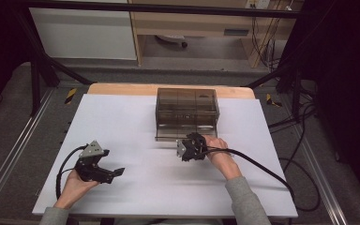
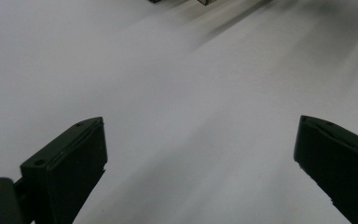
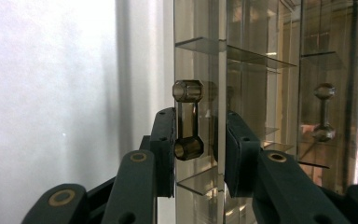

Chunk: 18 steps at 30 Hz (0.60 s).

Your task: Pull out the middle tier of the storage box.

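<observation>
— Drawer handle (image 3: 188, 120): where is it?
— On the near front of the smoky plastic drawer box (image 1: 186, 111), far centre of the white table (image 1: 122, 126). My right gripper (image 3: 199, 135) has its jaws narrowly parted around it; I cannot tell if the pads press.
— And your left gripper (image 1: 102, 169)?
— Spread wide, empty, near left.
</observation>
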Each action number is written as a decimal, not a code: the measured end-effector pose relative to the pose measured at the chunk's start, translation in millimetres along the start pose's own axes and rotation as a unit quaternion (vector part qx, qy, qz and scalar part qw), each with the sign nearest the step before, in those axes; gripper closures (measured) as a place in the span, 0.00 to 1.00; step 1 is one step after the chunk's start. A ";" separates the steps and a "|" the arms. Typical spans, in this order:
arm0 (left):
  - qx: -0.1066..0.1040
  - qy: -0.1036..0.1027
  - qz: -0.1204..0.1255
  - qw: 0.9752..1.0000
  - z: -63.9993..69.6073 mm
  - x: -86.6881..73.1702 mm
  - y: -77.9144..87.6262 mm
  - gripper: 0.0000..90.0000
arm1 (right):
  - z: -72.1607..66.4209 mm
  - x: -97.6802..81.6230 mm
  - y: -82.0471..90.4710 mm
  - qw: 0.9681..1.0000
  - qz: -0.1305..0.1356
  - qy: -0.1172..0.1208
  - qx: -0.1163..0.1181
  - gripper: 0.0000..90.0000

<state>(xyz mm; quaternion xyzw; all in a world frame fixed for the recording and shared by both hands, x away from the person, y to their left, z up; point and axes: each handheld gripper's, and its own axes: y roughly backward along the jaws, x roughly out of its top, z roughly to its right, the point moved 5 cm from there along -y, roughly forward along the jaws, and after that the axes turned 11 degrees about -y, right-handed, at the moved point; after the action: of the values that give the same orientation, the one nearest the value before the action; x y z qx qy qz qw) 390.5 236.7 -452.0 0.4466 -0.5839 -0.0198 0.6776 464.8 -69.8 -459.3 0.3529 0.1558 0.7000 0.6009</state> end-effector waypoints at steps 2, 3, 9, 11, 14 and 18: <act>0.000 0.001 0.000 1.000 -0.1 -0.1 -0.1 0.03 | -0.8 0.1 -0.2 1.000 -0.002 -0.003 -0.003 0.77; 0.000 0.000 -0.001 1.000 -0.1 -0.2 -0.1 0.03 | -0.4 0.2 -0.1 1.000 -0.001 -0.002 -0.003 0.77; 0.000 0.000 -0.001 1.000 0.0 -0.1 -0.1 0.03 | -0.4 0.0 0.3 1.000 0.000 0.001 -0.002 0.77; 0.000 0.000 0.000 1.000 0.0 0.0 0.0 0.03 | -0.8 0.0 0.3 1.000 0.001 0.000 -0.003 0.77; 0.000 0.000 -0.001 1.000 -0.1 -0.2 -0.1 0.03 | -0.7 -0.3 0.6 1.000 0.001 0.002 -0.002 0.77; 0.000 0.000 0.000 1.000 0.0 0.0 0.0 0.03 | -0.8 -1.4 1.7 1.000 -0.002 0.005 0.001 0.77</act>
<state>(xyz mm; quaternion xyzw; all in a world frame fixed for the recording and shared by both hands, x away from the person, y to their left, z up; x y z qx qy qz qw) 390.5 236.7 -452.0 0.4466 -0.5837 -0.0196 0.6778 463.1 -71.4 -459.2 0.3497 0.1599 0.7005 0.6012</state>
